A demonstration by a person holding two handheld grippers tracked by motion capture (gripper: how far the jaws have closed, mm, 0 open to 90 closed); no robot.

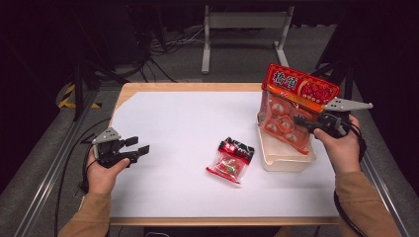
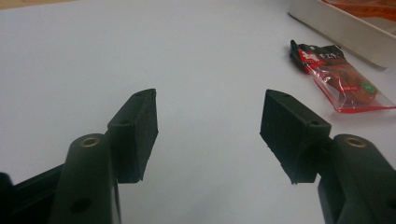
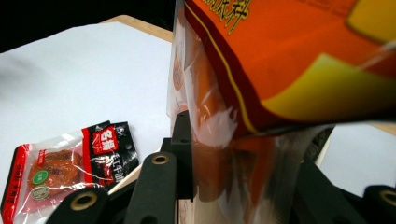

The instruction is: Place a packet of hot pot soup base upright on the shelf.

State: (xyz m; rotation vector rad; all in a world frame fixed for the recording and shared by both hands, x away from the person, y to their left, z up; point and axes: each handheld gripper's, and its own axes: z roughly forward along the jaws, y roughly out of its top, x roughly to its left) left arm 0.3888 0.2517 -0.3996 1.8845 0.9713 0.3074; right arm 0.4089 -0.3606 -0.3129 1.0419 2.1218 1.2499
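snack bag (image 1: pixel 295 106) | large, orange-red, clear lower half | upright, tilted | bottom inside white tray (image 1: pixel 289 160), table's right side

The setting was a recording lab or test studio. A wooden table (image 1: pixel 188 88) carried a white sheet (image 1: pixel 188 133). Dark surroundings, cables (image 1: pixel 163 47) on grey carpet at the far side, a metal stand (image 1: pixel 244 22) and hazard tape (image 1: pixel 66 96) at the far left indicated this.

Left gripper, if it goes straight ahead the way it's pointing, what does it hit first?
Probably nothing: ahead of the open left gripper lies bare white table. The small snack packet sits off to one side.
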